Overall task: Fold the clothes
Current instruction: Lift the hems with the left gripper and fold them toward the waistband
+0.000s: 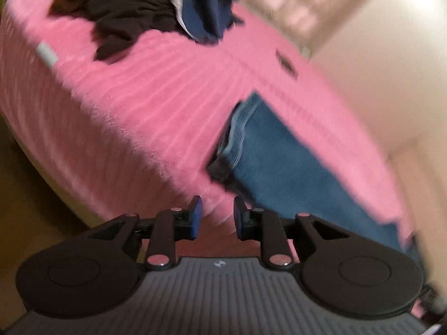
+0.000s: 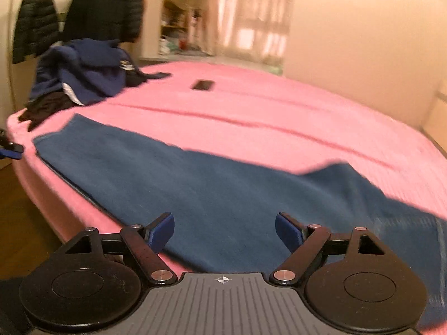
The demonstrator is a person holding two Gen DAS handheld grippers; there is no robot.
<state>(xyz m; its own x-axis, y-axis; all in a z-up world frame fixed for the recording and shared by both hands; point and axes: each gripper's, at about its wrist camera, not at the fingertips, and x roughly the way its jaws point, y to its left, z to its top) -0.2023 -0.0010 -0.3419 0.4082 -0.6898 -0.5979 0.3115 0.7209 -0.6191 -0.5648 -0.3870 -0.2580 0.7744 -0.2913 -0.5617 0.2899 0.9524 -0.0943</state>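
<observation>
A blue pair of jeans (image 2: 212, 184) lies flat along the near edge of a pink ribbed bed cover (image 2: 279, 106). It also shows in the left wrist view (image 1: 285, 162), with its waistband end toward me. My left gripper (image 1: 217, 217) is open and empty, just off the bed's edge near the waistband. My right gripper (image 2: 225, 231) is open wide and empty, hovering low over the jeans' near edge.
A pile of dark blue and black clothes (image 2: 83, 72) sits at the bed's far left corner, also in the left wrist view (image 1: 156, 14). A small dark object (image 2: 203, 85) lies on the cover. Jackets (image 2: 103, 5) hang on the wall. Wooden floor (image 2: 25, 217) lies to the left.
</observation>
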